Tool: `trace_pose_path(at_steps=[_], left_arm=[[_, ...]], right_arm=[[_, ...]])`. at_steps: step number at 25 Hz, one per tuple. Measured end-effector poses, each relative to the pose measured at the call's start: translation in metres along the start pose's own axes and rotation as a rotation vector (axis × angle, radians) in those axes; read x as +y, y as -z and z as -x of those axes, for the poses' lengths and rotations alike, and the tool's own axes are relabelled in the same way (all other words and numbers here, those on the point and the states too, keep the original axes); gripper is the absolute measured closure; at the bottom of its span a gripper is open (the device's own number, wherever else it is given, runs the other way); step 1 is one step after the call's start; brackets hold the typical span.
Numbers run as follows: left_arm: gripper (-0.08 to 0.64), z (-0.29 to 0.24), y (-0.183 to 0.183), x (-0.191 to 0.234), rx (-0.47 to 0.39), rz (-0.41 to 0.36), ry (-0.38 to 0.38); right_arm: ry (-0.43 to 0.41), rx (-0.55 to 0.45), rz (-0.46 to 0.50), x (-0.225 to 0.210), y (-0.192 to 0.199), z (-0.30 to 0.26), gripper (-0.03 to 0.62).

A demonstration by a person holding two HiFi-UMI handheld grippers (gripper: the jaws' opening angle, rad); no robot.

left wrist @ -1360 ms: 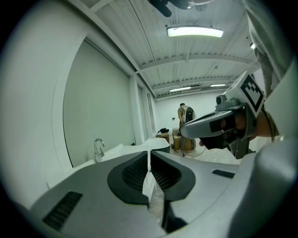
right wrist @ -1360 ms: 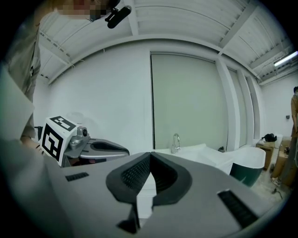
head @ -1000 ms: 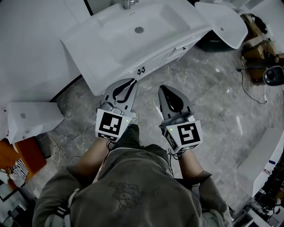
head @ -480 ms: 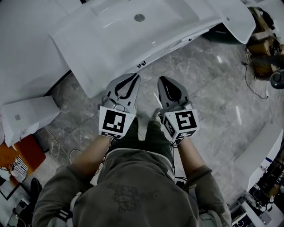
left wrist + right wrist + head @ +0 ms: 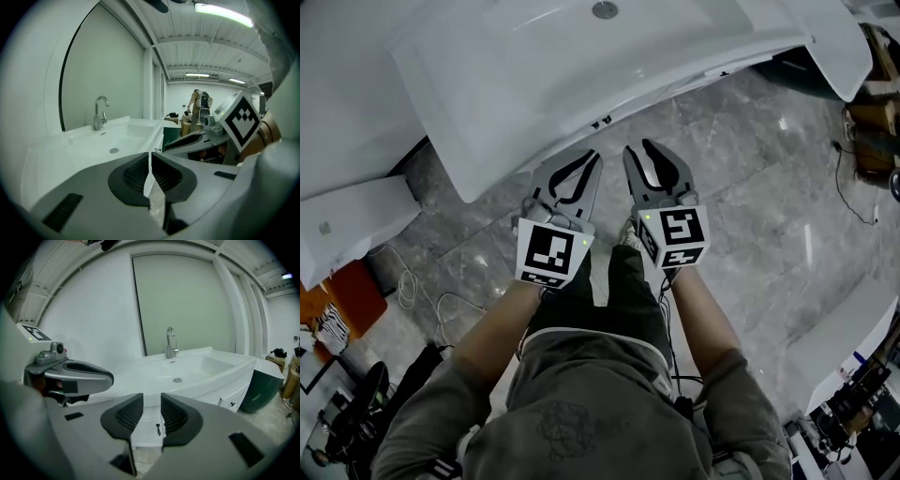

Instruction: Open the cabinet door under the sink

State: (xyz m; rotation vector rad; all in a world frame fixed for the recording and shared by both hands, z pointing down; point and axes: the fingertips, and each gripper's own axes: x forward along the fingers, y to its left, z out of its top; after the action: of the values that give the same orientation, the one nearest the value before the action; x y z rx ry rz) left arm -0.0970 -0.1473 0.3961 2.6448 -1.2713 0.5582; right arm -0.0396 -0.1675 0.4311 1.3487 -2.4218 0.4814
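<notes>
Cabinet door [image 5: 148,423], framed lower centre btwn parted, empty jaws of right gripper [image 5: 152,404], is best approached w/ its dark handle [image 5: 158,429] centred; left gripper [image 5: 150,164] is held closed, empty.

The white cabinet door [image 5: 146,427] under the sink [image 5: 187,369] stands shut, flush with the cabinet front, its small dark handle [image 5: 158,430] upright.

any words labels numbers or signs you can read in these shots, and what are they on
No readable words or numbers in any view.
Left marker cube and right marker cube: black-and-white square patterns, not letters.
Striped object at the head view's left edge: too small to read.
</notes>
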Motion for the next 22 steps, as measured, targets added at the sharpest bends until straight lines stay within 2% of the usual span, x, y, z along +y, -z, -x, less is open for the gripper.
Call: trace_pose_path(at_steps=[14, 19, 22], left_arm=[[0.528, -0.071, 0.094, -0.002, 0.111, 0.057, -0.048], [0.528, -0.084, 0.126, 0.0, 0.155, 0.054, -0.057], [0.528, -0.092, 0.141, 0.0, 0.164, 0.077, -0.052]], right_arm=[[-0.042, 0.104, 0.014, -0.042, 0.113, -0.1, 0.477], [-0.065, 0.125, 0.027, -0.05, 0.14, -0.134, 0.497], [-0.061, 0.138, 0.041, -0.053, 0.155, -0.15, 0.497]])
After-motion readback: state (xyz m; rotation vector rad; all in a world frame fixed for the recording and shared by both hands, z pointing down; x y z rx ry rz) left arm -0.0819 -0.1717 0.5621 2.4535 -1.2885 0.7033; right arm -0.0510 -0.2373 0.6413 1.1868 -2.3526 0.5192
